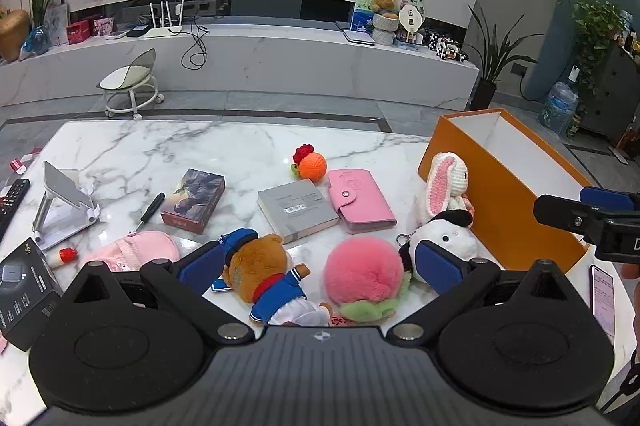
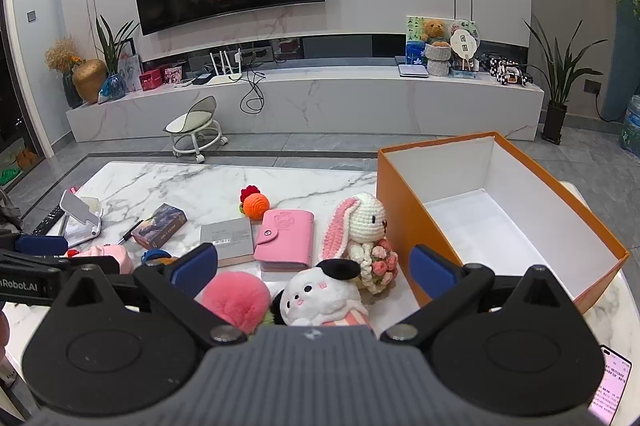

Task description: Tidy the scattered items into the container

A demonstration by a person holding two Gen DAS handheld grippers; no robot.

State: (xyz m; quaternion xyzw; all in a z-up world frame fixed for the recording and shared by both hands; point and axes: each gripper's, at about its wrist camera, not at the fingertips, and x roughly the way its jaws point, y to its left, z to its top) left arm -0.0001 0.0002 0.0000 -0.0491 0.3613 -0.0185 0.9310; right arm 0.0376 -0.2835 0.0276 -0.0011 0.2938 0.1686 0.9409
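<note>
A white marble table (image 1: 160,145) holds scattered toys and small goods, with an open orange box (image 2: 404,209) standing at its right side, its white inside bare. The left gripper (image 1: 320,262) hangs low over the near edge with its blue fingers spread wide; between them lie a brown bear (image 1: 264,274) in a blue jacket and a fluffy pink peach (image 1: 366,276), neither one pinched. The right gripper (image 2: 314,270) is also spread wide, holding nothing, above a white puppy toy (image 2: 320,296) with black ears. Just beyond the puppy stands a knitted white rabbit (image 2: 366,226) with pink ears, close beside the box's left wall. Farther left lie a pink wallet (image 1: 360,199), a grey book (image 1: 296,209), an orange knitted ball (image 1: 310,161), a card box (image 1: 194,199), a screwdriver (image 1: 150,211) and a pink pouch (image 1: 140,250). A phone stand (image 1: 64,201) sits at the far left.
</note>
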